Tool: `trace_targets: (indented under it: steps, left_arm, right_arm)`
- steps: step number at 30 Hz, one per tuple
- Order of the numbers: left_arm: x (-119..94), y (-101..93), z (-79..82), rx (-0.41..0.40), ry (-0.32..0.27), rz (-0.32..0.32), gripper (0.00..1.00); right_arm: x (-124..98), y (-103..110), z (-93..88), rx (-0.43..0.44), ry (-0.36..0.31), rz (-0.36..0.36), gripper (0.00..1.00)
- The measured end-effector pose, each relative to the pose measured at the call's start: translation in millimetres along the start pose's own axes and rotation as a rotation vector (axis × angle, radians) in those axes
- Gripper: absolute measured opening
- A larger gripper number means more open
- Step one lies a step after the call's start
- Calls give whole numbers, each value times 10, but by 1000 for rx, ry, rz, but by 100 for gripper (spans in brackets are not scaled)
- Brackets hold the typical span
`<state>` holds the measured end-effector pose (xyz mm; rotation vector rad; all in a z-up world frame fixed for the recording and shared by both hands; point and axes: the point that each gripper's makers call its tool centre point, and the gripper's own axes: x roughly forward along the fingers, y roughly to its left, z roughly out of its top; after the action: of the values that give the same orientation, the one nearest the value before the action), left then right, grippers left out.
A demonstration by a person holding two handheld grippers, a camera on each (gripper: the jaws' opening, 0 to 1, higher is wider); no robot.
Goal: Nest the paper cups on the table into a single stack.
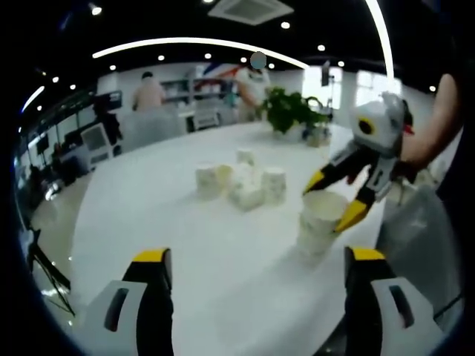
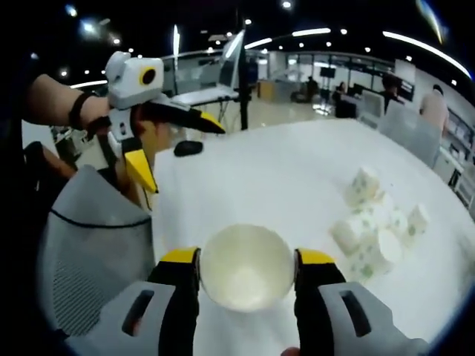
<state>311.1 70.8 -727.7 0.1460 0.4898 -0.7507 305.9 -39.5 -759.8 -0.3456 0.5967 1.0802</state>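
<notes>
Standing upright near the counter's edge, the paper cup sat between the right claw's jaws, which pressed its rim from both sides; from the left gripper view that cup seemed to top a short stack, though blur left this unsure. Such thin paper likely weighed almost nothing and would buckle under a hard squeeze, so a gentle pinch across the stiffer rolled rim looked wisest. Farther along, the loose cups lay clustered and touching, some tipped over. The left claw hung released, jaws wide apart, above bare counter.
</notes>
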Motion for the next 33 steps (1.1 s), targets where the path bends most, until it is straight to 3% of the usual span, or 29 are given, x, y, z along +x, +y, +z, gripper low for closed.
trace_targets:
  steps: [13,33]
  left_arm:
    - [-24,25,-4,-9,-8,5,95]
    - [-32,16,-6,3,7,5,95]
  right_arm:
    - [-34,-10,-8,-21,17,-6,54]
    - [-134,-7,60,-11,-27,-20,59]
